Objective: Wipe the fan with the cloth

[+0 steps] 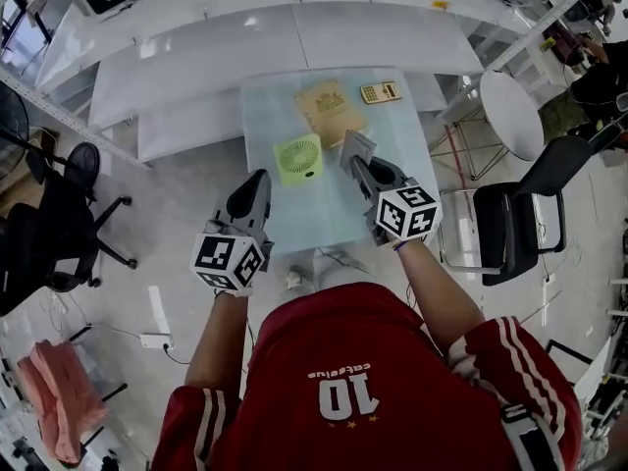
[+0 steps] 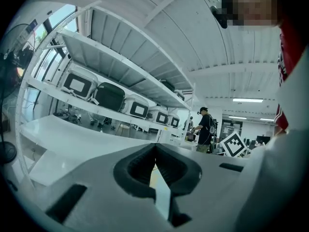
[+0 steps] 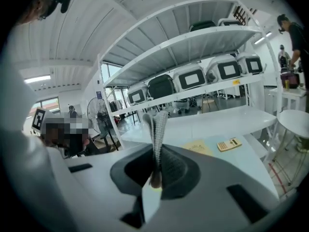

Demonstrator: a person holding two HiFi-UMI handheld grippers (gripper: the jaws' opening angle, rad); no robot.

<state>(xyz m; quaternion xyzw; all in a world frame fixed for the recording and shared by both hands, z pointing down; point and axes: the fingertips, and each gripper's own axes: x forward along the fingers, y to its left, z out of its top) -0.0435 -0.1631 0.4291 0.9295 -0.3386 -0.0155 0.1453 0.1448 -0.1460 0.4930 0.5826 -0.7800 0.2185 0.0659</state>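
Right claw clamping cloth, left claw closed empty, green fan on table

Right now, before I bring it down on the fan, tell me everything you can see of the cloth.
The cloth is grey with a ribbed, knitted-looking weave, folded into a narrow strip. The right tool is shut on it, its dark pads pressing both faces, and the free end stands up past the tips. From the head view it pokes out ahead of the tool, to the right of the green fan and not touching it. Only the tool touches it.
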